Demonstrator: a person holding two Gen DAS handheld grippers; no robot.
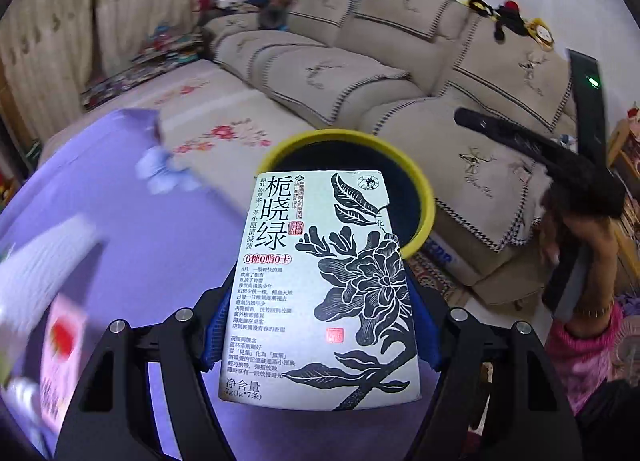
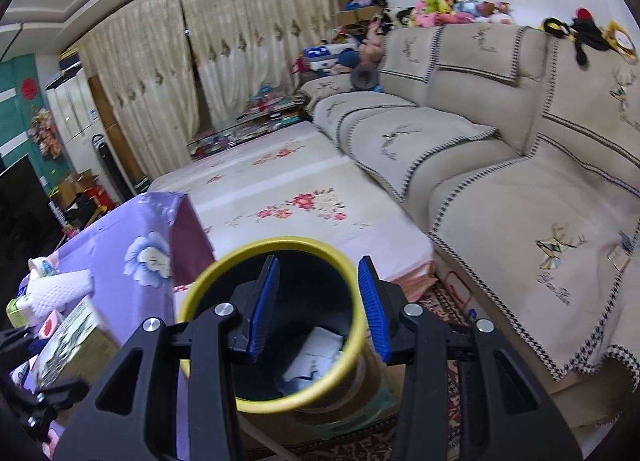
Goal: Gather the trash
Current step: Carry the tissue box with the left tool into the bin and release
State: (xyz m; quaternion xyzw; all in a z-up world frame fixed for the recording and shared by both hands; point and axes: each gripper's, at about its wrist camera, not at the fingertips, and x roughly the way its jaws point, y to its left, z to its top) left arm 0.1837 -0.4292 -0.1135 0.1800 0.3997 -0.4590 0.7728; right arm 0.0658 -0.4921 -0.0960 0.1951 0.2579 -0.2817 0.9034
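In the left wrist view, the tea box [image 1: 324,289] stands in the centre of the frame with its long axis running from the bottom up toward the bin [image 1: 424,197], its top edge lying over the bin's yellow rim. The left gripper [image 1: 320,325] points steeply down and its blue pads [image 1: 214,337] press on both long sides of the box, so it grips it. The box is pale green-white with black Chinese writing on the left and a black flower on the right. In the right wrist view, the right gripper [image 2: 318,309] points down over the bin [image 2: 208,285] at lower centre; its fingers [image 2: 264,309] stand apart with nothing between them. White paper [image 2: 316,357] lies inside the bin.
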